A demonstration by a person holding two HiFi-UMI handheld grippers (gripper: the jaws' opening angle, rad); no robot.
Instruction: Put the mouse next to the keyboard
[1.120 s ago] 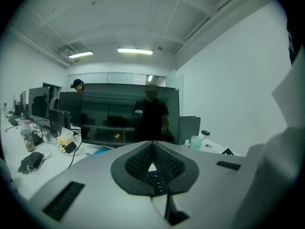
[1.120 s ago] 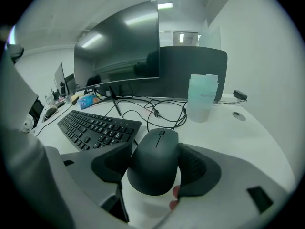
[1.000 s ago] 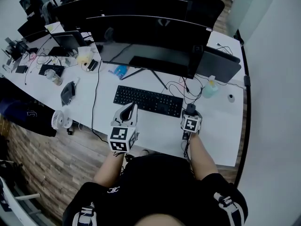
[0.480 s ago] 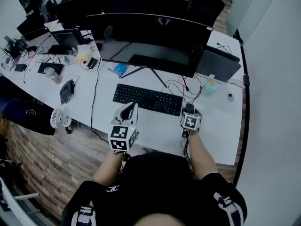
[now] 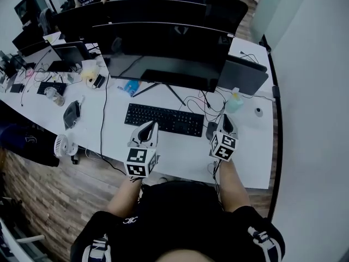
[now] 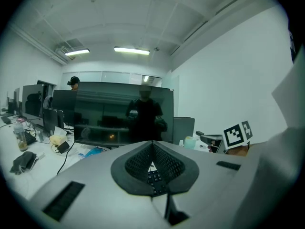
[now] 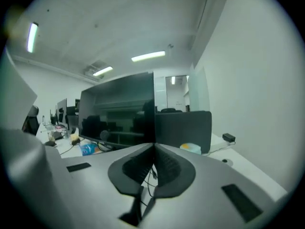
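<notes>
The black mouse (image 5: 211, 130) lay on the white desk (image 5: 185, 158) just beside the right end of the keyboard (image 5: 163, 120); contact between them could not be made out. The right gripper (image 5: 227, 120) stood just right of the mouse, its jaws together at the tips and empty (only a cable showed beyond them). The left gripper (image 5: 147, 129), likewise closed on nothing, stood at the keyboard's near edge.
</notes>
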